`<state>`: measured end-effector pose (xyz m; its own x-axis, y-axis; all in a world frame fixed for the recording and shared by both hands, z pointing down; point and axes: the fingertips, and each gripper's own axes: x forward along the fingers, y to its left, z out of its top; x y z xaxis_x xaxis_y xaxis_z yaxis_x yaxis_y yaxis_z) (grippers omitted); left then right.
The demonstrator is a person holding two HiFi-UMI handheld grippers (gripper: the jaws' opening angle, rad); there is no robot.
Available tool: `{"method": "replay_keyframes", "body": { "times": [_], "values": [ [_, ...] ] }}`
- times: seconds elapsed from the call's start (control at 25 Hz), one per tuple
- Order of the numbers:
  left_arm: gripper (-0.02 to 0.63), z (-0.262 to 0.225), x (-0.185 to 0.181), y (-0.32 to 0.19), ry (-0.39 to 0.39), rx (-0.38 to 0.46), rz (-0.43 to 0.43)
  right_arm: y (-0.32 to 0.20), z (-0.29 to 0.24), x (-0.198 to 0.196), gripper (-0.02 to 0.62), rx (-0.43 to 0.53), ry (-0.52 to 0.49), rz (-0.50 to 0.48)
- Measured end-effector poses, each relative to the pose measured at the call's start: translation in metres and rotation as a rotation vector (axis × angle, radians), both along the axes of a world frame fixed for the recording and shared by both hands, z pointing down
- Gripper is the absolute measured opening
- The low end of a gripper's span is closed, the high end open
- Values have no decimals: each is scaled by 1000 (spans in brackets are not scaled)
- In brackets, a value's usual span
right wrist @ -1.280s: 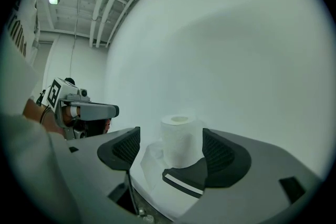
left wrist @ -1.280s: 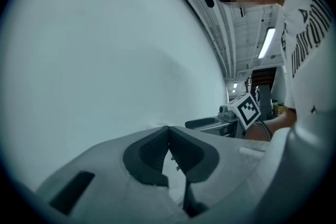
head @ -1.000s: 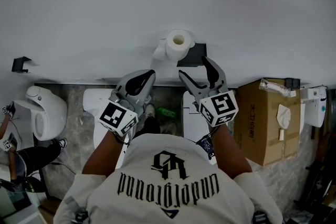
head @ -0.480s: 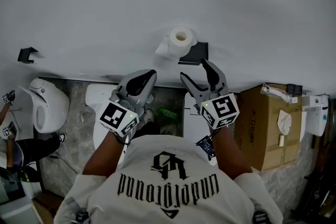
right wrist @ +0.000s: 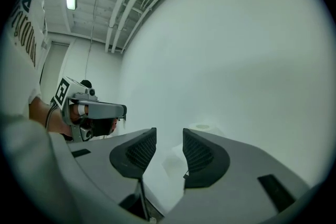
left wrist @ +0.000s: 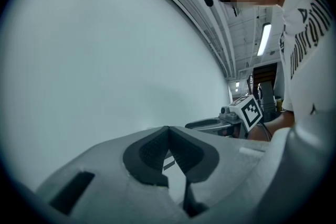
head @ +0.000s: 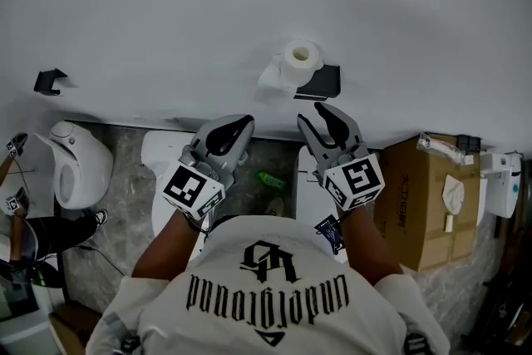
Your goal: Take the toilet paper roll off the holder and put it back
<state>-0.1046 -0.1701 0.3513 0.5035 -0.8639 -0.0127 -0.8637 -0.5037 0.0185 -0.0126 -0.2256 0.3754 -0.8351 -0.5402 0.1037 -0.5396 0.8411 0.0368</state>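
A white toilet paper roll (head: 301, 56) sits on a black holder (head: 322, 82) on the white wall, with a loose sheet hanging at its left. My right gripper (head: 321, 122) is just below the holder and apart from it. Its jaws are closing with a narrow gap and nothing between them. In the right gripper view the roll (right wrist: 201, 127) shows beyond the jaw tips of that gripper (right wrist: 169, 137). My left gripper (head: 233, 134) is held lower left of the roll, shut and empty; its tips (left wrist: 168, 129) meet against bare wall.
A cardboard box (head: 422, 197) stands on the floor at the right, next to a white dispenser (head: 501, 177). A white toilet (head: 76, 172) is at the left, a small black bracket (head: 50, 81) on the wall above it. A green object (head: 268, 180) lies on the floor.
The right gripper's jaws have narrowed from wide open to a small gap. Both grippers have shifted slightly to the right, below the holder.
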Motion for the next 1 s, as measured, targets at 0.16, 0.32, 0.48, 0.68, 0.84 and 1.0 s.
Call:
{"method": "replay_keyframes", "body": {
  "times": [0.16, 0.32, 0.48, 0.68, 0.84, 1.0],
  "values": [
    [14, -1, -9, 15, 18, -3, 18, 20, -1, -12, 138, -2, 12, -10],
    [14, -4, -19, 36, 13, 7, 35, 44, -10, -20, 90, 36, 4, 8],
    [14, -6, -29, 59, 12, 16, 58, 68, -19, -25, 51, 57, -15, 50],
    [14, -14, -44, 98, 63, 21, 93, 107, -29, -39, 29, 79, -9, 67],
    [14, -14, -55, 127, 43, 30, 103, 140, -32, -50, 17, 81, -8, 78],
    [14, -13, -62, 151, 44, 30, 123, 169, -29, -59, 14, 77, 3, 85]
  ]
}}
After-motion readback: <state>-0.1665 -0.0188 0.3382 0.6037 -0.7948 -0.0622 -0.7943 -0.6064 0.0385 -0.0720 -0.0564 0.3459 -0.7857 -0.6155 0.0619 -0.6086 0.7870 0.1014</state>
